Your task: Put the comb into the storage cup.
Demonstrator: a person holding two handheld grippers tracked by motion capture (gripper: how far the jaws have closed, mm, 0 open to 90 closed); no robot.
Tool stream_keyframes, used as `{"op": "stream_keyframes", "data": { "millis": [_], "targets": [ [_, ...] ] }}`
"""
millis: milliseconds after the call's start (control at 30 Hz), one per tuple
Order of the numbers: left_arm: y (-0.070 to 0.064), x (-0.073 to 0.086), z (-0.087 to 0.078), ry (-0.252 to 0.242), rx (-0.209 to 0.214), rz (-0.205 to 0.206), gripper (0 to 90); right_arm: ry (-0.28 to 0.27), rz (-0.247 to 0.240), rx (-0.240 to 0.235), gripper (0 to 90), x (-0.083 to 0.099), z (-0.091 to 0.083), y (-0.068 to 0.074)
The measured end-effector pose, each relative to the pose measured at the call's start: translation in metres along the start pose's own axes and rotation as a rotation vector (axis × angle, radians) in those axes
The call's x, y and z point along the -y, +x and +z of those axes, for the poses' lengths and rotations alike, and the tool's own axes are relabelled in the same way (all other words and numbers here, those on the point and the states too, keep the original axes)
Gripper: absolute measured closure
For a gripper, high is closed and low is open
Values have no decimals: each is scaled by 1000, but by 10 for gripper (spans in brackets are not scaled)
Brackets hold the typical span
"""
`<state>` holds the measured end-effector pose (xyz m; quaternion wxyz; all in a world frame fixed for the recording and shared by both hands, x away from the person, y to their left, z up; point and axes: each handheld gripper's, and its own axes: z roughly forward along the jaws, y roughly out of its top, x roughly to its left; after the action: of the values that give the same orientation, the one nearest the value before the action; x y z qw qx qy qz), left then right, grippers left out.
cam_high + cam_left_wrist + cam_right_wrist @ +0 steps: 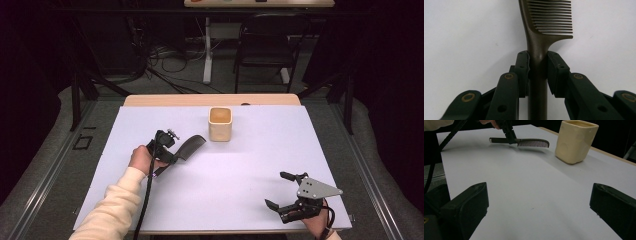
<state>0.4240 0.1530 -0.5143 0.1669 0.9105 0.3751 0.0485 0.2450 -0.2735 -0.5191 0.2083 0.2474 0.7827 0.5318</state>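
High view: a white table [225,175] holds a cream square cup [220,124] near its far edge. The left gripper [172,152] sits just to the near left of the cup, its jaws clamped on the handle of a dark comb [191,146]. The comb's toothed end points toward the cup, close to it but not touching. The right gripper [280,192] rests well to the near right of the cup, jaws spread wide and holding nothing.

Left gripper view: both pads pinch the comb [539,47] where the handle meets the teeth, with the handle running back between the jaws.

Right gripper view: the comb [521,142] hangs about level, just above the table, left of the cup [575,141]; a shadow lies beneath it.

The step in hand looks like carrying the comb to the cup and dropping it in. To do it well, lift the comb above the rim first, then tip it upright so one end points down into the opening. Centre it over the cup before lowering, since a knock on the wall could tip or slide the cup. Keep the grip firm until the lower end is well inside.
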Motion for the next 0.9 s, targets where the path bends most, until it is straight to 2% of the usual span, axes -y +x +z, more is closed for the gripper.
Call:
{"op": "stream_keyframes", "data": {
  "millis": [167, 367, 533, 900],
  "targets": [
    [-3, 2, -5, -13, 0, 14, 724, 0, 0, 0, 15, 0, 0, 0],
    [-5, 4, -10, -31, 4, 10, 724, 0, -1, 1, 15, 0, 0, 0],
    [-5, 6, -14, -58, 6, 12, 724, 0, -1, 1, 15, 0, 0, 0],
    [-4, 12, -22, -136, 20, -15, 724, 0, -3, 2, 16, 0, 0, 0]
  ]
}}
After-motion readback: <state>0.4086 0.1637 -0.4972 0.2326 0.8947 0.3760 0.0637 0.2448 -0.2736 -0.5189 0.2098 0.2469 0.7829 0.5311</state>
